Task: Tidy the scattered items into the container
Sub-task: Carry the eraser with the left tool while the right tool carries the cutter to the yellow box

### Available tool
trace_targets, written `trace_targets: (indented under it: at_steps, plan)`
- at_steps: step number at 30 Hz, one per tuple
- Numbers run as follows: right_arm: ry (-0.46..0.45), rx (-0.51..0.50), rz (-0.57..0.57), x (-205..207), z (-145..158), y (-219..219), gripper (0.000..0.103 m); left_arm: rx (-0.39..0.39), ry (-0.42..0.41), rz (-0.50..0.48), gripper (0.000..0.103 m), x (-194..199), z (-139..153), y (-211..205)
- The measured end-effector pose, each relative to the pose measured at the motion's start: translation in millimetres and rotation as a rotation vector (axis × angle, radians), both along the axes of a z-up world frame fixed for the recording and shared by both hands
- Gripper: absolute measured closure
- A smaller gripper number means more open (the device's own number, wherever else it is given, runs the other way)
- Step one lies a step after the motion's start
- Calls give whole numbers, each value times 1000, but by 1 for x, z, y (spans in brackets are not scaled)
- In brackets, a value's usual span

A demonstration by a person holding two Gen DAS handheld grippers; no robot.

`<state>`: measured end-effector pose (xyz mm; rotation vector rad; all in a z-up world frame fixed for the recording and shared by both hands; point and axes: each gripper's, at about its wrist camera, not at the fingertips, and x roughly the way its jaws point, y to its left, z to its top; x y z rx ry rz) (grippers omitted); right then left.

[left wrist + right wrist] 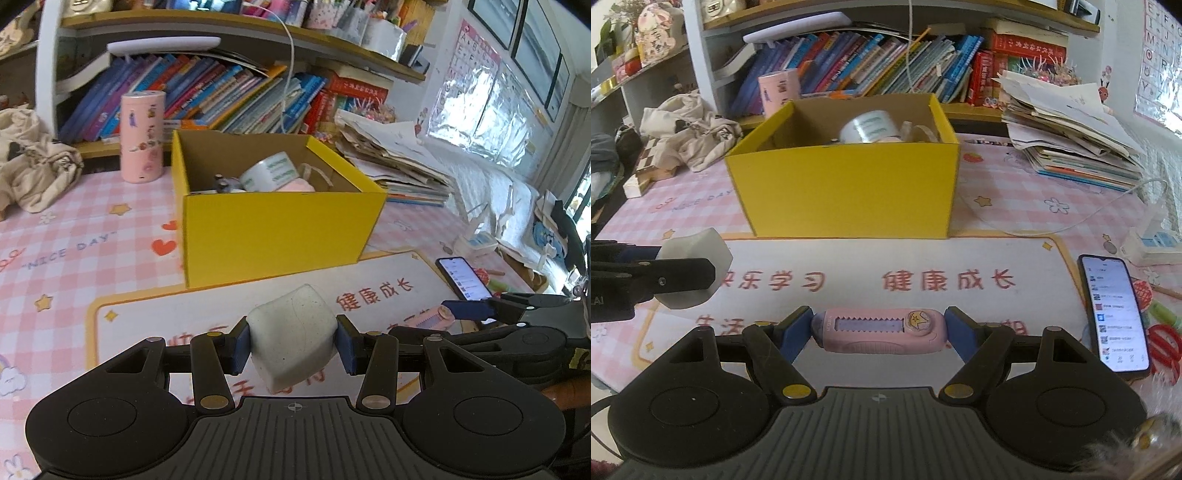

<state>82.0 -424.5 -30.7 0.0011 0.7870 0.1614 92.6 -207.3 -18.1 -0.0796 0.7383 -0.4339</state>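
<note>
Both tongs loaded. Left gripper [293, 341] clamps a white rounded block [291, 332], pads on its two side faces, block tilted with one corner hanging below the pads. Right gripper [879, 332] holds a pink retractable cutter [879, 330] lengthwise, jaws fairly wide, pads pressing only on its two ends. Yellow box [273, 229] sits ahead of both tongs and above their tip line in view, open top, already holding a tape roll [271, 170] and other small bits; neither load is over it yet. Risks, as judgement: the cutter is gripped end to end on rounded tips, so a jolt or bump could make it pivot and pop out short of the box. The block looks smooth and skewed, so it could rotate or slip. The box's near wall stands tall in front of the tips; too low an approach would hit it and shove the box. The two tongs sit close side by side and could collide over the opening. Phone [1115, 314] lies just right of the right tong, exposed to a dropped cutter.
</note>
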Motion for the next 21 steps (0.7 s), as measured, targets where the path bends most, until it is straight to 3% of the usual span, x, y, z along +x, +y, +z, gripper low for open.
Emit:
trace_targets:
  at_steps: [12,21]
  plan:
    - [-10,10,66,37,0,-39,27,24,-7,34,59,25,1,-43]
    - [-102,36,167,62,18,-45,27,42,-84,118,59,34,25,-50]
